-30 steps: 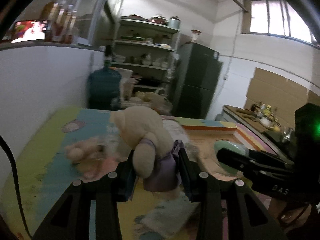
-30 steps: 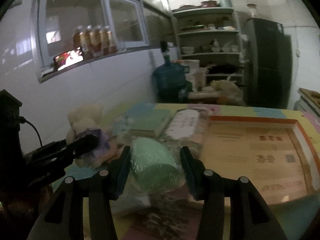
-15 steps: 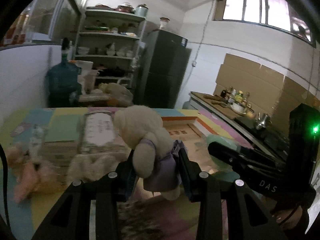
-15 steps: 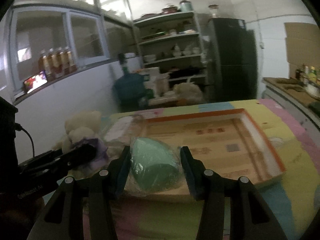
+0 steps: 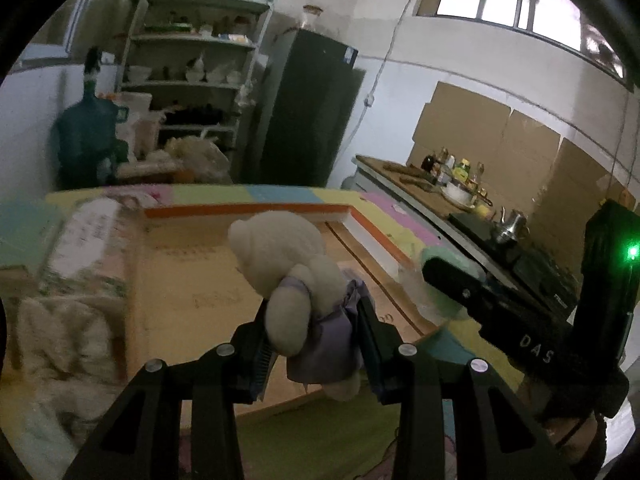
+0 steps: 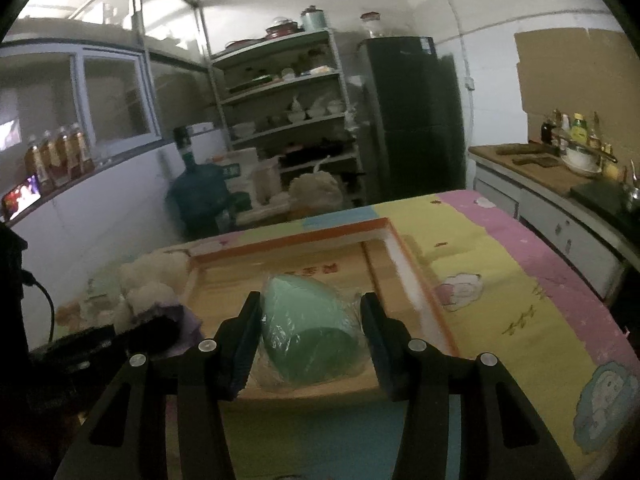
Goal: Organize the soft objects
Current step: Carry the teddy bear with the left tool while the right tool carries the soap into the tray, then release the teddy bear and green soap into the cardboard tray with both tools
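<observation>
item: plush bear (image 5: 296, 276), cream with a lilac dress, clamped at the waist in the left gripper (image 5: 316, 354), carried over the shallow cardboard tray (image 5: 248, 213).
item: mint-green soft item in clear wrap (image 6: 310, 336), pinched in the right gripper (image 6: 310, 344), also over the tray.
risks: the wrap looks slick, probably, so it could slide free; the top-heavy bear may swing; the grippers, close together, may collide.

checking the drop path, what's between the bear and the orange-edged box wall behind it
In the left wrist view, only the bare cardboard floor of the box lies between the bear and that far wall; nothing sits there.
</observation>
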Available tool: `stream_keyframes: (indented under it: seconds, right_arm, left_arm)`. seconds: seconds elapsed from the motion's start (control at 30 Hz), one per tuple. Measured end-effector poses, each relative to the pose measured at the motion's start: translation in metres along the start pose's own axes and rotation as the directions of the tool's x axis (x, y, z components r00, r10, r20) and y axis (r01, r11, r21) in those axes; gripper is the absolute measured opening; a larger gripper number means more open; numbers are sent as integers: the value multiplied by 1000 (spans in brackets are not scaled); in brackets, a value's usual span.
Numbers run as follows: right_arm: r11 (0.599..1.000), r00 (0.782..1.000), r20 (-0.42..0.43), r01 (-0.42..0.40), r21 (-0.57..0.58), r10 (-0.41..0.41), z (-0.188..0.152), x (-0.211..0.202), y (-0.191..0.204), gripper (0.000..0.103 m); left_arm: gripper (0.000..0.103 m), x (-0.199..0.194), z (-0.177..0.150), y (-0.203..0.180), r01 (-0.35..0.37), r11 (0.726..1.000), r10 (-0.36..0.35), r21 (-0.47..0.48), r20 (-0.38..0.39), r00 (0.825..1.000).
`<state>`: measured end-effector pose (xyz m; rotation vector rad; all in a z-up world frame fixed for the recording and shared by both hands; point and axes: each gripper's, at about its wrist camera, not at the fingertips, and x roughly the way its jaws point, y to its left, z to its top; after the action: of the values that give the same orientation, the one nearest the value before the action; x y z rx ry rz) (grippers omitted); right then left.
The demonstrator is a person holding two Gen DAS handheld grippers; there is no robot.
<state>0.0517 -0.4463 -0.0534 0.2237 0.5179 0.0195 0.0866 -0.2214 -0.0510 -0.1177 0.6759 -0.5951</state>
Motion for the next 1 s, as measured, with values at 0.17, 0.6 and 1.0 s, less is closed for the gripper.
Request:
stream_keyframes:
  seconds: [0.17, 0.6, 1.0]
  right_arm:
    - [1000, 1000, -16, 10, 16, -9, 1, 11, -22, 51]
    - [1000, 996, -93, 4, 11, -3, 2, 51, -38, 51]
    - [1000, 988, -151, -9, 24, 13, 2, 67, -40, 60]
  left_arm:
    - [40, 24, -3, -11, -1, 1000, 1, -12, -33, 999]
    - [40, 67, -3, -11, -9, 999, 5, -34, -120, 993]
    - [69, 81, -7, -6, -17, 998, 7, -53, -174, 985]
